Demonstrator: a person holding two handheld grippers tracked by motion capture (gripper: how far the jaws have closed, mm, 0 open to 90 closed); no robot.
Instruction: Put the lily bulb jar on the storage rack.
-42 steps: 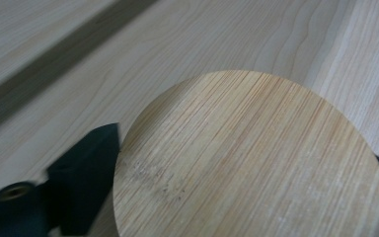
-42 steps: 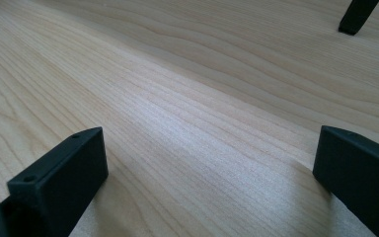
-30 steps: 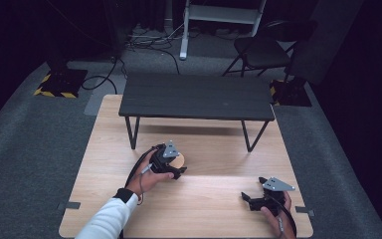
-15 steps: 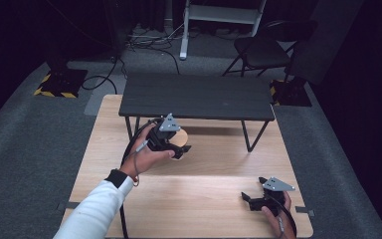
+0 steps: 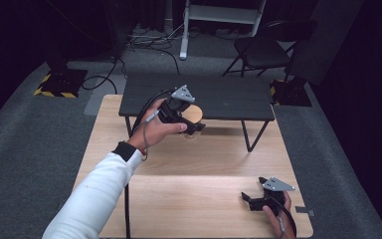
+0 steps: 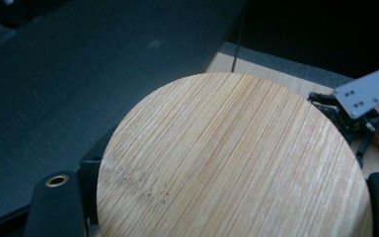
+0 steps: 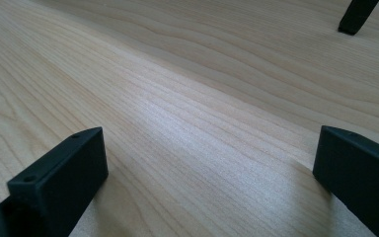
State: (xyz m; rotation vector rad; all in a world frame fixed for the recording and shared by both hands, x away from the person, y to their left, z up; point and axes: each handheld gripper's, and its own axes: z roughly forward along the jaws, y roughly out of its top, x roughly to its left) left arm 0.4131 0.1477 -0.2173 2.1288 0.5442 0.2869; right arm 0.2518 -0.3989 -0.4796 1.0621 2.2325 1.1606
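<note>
The left gripper [image 5: 189,122] pinched a round bamboo disc [image 6: 232,158], its flat face up, grain running away from the jaws. The right gripper [image 5: 253,200] rested on the worktop [image 7: 187,98], jaws spread.

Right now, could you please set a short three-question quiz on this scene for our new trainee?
1. True or false: the left gripper holds a round wooden disc.
2. Which of these lies under the right gripper? A) dark raised shelf B) light wooden table C) carpet
3. Fill in: the right gripper's fingers stand ____.

Key: 1 true; 2 B, the light wooden table; 3 open, nothing between them.
</note>
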